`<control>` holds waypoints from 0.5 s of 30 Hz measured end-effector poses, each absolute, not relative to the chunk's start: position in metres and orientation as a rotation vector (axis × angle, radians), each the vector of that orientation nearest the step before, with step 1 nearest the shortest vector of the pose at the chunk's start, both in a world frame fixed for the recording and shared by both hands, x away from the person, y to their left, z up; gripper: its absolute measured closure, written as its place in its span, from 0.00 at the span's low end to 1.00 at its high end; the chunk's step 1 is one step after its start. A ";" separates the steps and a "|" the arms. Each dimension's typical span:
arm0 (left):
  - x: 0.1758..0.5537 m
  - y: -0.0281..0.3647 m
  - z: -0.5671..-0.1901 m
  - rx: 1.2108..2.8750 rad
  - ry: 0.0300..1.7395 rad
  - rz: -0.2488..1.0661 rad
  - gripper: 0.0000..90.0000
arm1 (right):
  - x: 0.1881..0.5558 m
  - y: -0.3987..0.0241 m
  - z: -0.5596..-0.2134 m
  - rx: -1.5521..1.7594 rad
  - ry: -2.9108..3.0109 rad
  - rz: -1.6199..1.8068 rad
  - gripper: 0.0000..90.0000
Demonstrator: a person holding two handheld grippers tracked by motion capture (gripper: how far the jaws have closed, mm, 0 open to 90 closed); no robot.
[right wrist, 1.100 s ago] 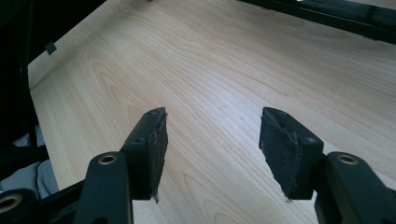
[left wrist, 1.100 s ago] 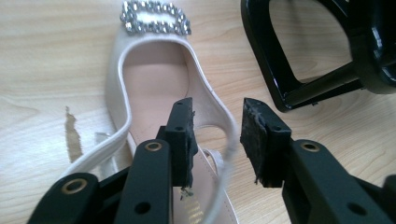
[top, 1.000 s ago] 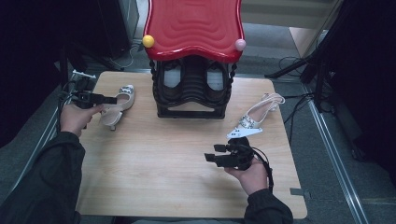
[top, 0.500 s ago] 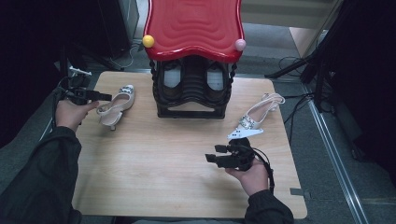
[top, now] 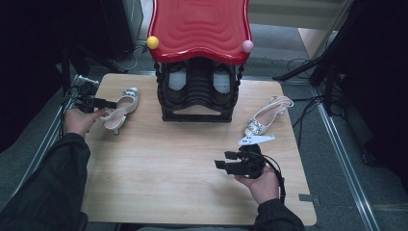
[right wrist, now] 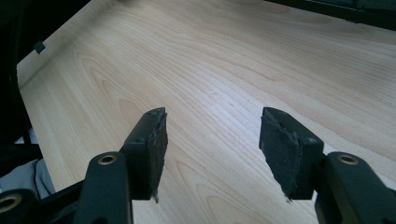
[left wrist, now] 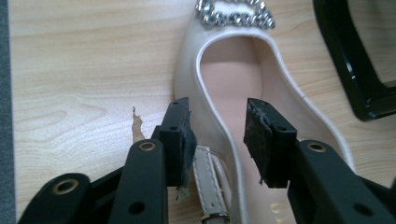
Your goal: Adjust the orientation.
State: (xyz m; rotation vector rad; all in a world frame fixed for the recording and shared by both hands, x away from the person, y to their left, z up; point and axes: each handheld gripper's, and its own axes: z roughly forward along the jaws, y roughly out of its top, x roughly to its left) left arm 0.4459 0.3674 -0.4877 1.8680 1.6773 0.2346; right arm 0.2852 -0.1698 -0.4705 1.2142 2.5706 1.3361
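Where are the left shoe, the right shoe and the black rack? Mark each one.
left shoe (left wrist: 232, 65): left gripper view, on its pink insole.
right shoe (top: 256, 126): high view, on its jewelled toe.
black rack (top: 198, 114): high view, on its front base bar.

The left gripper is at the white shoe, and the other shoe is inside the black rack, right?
Not quite. The left gripper is at the white shoe, but the other shoe lies on the table beside the black rack, as the high view shows.
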 end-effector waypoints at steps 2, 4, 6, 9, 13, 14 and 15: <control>0.446 0.366 -0.495 1.873 1.694 0.227 0.72 | 0.285 -0.171 -0.471 1.214 2.566 1.339 0.48; 0.445 0.368 -0.499 1.829 1.696 0.221 0.75 | 0.284 -0.173 -0.471 1.219 2.561 1.337 0.48; 0.445 0.369 -0.502 1.794 1.697 0.207 0.77 | 0.284 -0.173 -0.471 1.224 2.560 1.334 0.48; 0.445 0.367 -0.501 1.792 1.714 0.232 0.82 | 0.285 -0.173 -0.471 1.228 2.563 1.330 0.48; 0.444 0.368 -0.498 1.809 1.738 0.246 0.92 | 0.285 -0.171 -0.471 1.222 2.566 1.331 0.48; 0.444 0.368 -0.498 1.807 1.741 0.242 0.95 | 0.285 -0.171 -0.471 1.224 2.566 1.330 0.48; 0.444 0.368 -0.498 1.801 1.747 0.235 0.95 | 0.285 -0.171 -0.471 1.223 2.565 1.330 0.48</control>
